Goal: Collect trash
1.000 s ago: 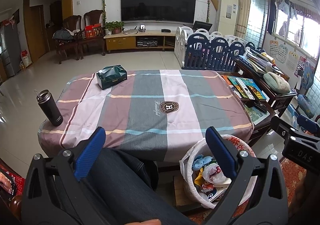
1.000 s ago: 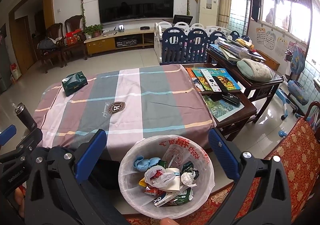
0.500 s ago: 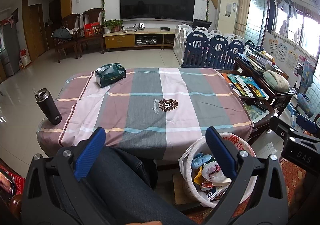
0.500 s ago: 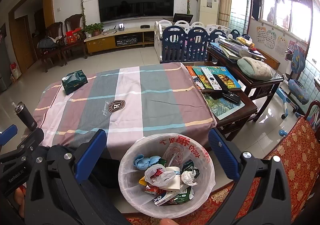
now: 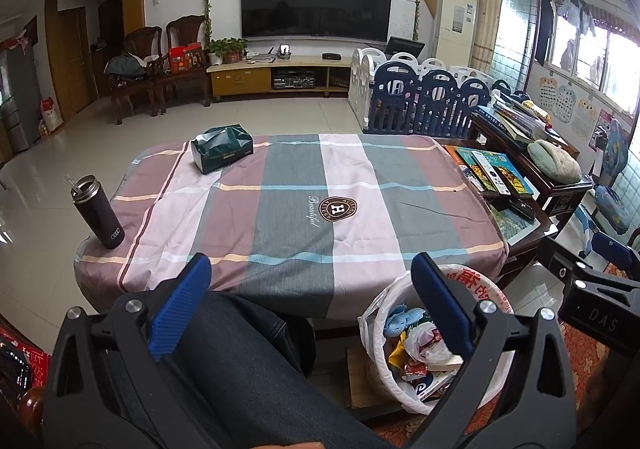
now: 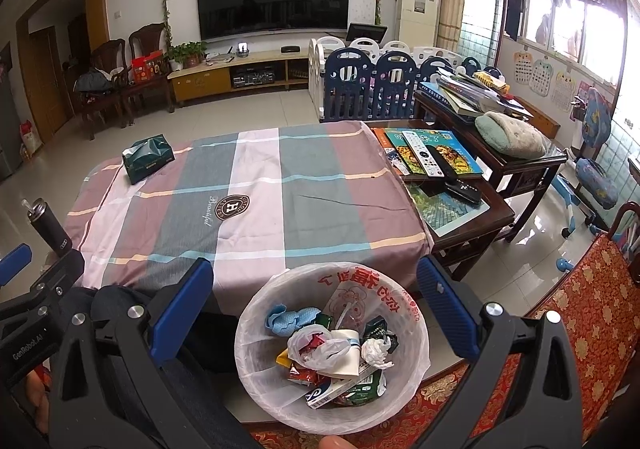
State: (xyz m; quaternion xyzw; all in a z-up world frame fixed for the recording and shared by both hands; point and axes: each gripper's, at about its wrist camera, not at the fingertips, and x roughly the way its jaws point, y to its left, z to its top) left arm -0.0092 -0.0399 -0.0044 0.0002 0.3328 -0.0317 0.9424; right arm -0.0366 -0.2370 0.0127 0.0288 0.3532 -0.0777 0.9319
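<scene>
jaws of both grippers spread, empty; trash bin sits below between the right gripper jaws.

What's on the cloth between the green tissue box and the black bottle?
Nothing. In the left wrist view, only bare striped tablecloth lies between the tissue box and the bottle.

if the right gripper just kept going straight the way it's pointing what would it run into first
Most likely the striped tablecloth on the table. The open right gripper frames the lined trash basket low in view, but that looks to sit below its line. Depth is hard to judge through the fisheye.
</scene>
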